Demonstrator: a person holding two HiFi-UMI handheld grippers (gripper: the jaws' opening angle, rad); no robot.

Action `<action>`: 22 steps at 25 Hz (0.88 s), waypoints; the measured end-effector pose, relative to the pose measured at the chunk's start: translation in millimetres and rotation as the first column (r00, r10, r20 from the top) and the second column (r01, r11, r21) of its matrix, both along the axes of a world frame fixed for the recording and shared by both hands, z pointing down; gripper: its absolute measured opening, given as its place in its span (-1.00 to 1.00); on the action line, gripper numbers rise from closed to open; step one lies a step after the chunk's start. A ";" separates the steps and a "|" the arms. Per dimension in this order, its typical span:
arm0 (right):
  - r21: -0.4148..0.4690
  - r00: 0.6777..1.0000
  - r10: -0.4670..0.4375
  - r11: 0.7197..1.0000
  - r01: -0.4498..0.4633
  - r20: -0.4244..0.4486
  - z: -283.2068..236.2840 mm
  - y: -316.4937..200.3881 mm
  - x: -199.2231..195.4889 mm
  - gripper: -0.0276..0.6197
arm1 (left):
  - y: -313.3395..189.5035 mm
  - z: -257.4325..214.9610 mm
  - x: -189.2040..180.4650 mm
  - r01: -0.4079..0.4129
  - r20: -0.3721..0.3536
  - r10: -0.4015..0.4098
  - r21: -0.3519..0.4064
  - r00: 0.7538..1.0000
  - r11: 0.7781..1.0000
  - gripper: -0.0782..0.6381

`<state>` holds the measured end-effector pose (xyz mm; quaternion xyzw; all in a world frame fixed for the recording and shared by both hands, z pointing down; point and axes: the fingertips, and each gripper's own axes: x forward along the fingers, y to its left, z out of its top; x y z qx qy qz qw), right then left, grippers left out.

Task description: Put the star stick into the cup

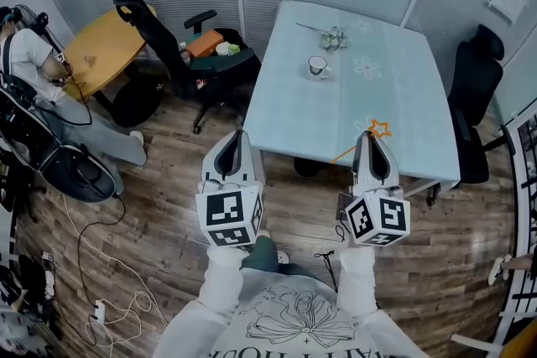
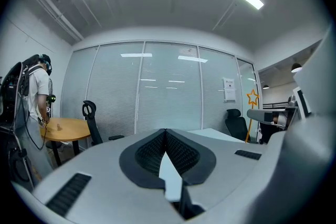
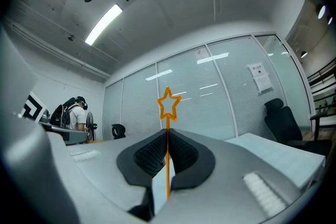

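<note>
Orange and thread-thin, the star stick (image 3: 168,105) is a hollow five-point outline on a straight stem. My right tool (image 1: 372,138) pinches that stem between its ribbed black pads, and the star stands clear beyond the tips. My left tool (image 2: 165,132) is pressed together on nothing. The small white cup (image 1: 317,65) sits well apart from both, toward the far side of the table (image 1: 394,96), on a smooth pale cloth with faint flower prints. I'd carry the stick above the rim, tip the tool so the projecting star end leads, and lower it inside. Only then would I ease the pads, since so slim a stem could twist.
</note>
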<state>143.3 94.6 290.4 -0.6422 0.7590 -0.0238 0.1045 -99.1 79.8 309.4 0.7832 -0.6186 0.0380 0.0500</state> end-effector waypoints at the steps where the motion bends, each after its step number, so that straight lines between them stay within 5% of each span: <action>1: -0.003 1.000 0.001 1.000 -0.001 0.002 1.6 -5.0 1.4 -0.87 | -4.7 1.3 1.9 -0.003 0.003 0.003 -0.002 1.000 1.000 -0.76; 11: -0.003 1.000 0.024 1.000 -0.024 -0.004 8.0 -71.9 14.4 -0.87 | -77.2 9.1 19.9 -0.040 0.009 0.040 -0.002 0.999 0.999 -0.76; 22: -0.002 0.998 0.068 0.998 -0.068 -0.011 6.5 -202.0 20.9 -0.87 | -215.4 11.9 29.9 -0.096 -0.001 0.096 -0.011 0.995 0.995 -0.76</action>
